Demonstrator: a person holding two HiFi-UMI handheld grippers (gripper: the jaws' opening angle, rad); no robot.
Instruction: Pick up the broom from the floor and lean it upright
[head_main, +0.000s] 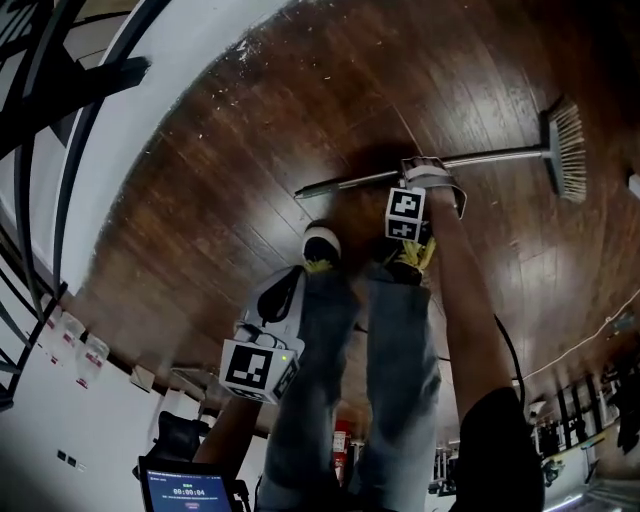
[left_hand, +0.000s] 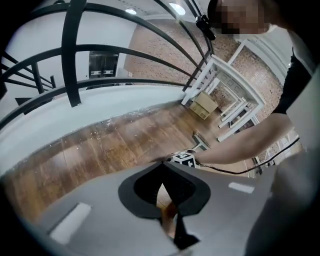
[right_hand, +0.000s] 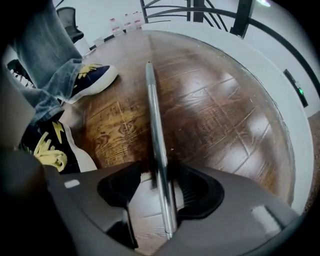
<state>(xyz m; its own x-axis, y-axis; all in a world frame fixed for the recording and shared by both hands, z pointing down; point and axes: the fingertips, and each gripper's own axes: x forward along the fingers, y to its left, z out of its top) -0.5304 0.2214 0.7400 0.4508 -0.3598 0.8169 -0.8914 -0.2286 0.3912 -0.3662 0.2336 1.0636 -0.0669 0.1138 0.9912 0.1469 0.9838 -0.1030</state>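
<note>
**Q:** Where's the broom, & what are my grippers doing?

**A:** Broom (head_main: 500, 156) lies flat on the wood floor (head_main: 250, 130), upper right of the head view, bristles (head_main: 567, 150) at the far right. Your right gripper (head_main: 430, 172) points down over the handle (right_hand: 156, 125), approx. mid-length. Its jaws are spread wide w/ the shiny handle between them, not clamped yet. Left gripper (head_main: 285, 290), lower centre-left, is pinched closed on nothing.

**Q:** How'll it handle?

**A:** Prob. light & stiff, but the smooth, metal-looking tube looks slippery, and the bristle end will likely sag. Clamp firmly. A hold nearer the bristles should swing less.
</note>
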